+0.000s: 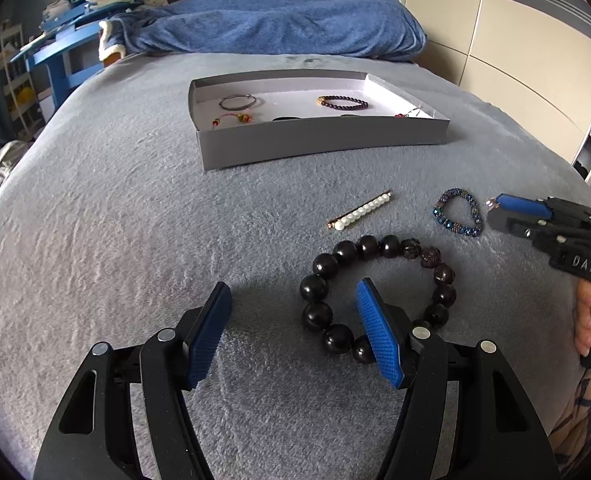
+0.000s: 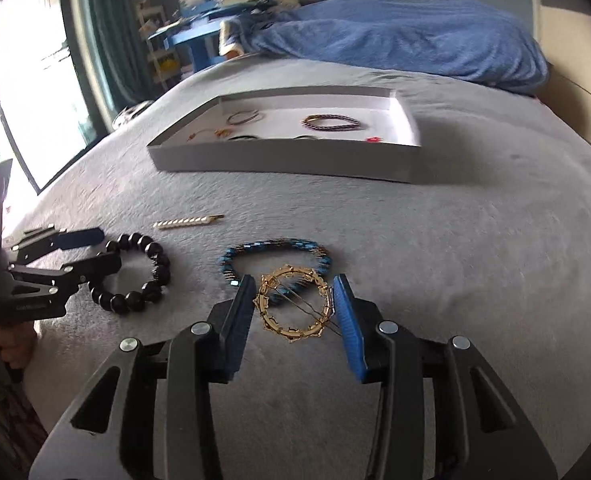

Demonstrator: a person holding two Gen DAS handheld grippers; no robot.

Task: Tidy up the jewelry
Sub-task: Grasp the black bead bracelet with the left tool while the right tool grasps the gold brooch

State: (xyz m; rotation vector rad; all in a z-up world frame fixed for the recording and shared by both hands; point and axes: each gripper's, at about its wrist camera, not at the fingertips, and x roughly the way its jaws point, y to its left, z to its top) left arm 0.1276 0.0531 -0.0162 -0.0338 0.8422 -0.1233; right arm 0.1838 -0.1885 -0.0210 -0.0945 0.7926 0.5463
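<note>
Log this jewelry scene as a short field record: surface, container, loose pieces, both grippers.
surface: grey blanket
container: open grey box, several bracelets inside
loose pieces: black bead bracelet, pearl hair clip, blue beaded bracelet, gold ring brooch
left hand-held gripper: open, one finger inside the black bead bracelet
right hand-held gripper: open, straddling the gold ring brooch

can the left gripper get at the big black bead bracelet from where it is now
Probably yes: the left gripper is open, one finger already over the ring of the black bead bracelet, nothing lying on it.
</note>
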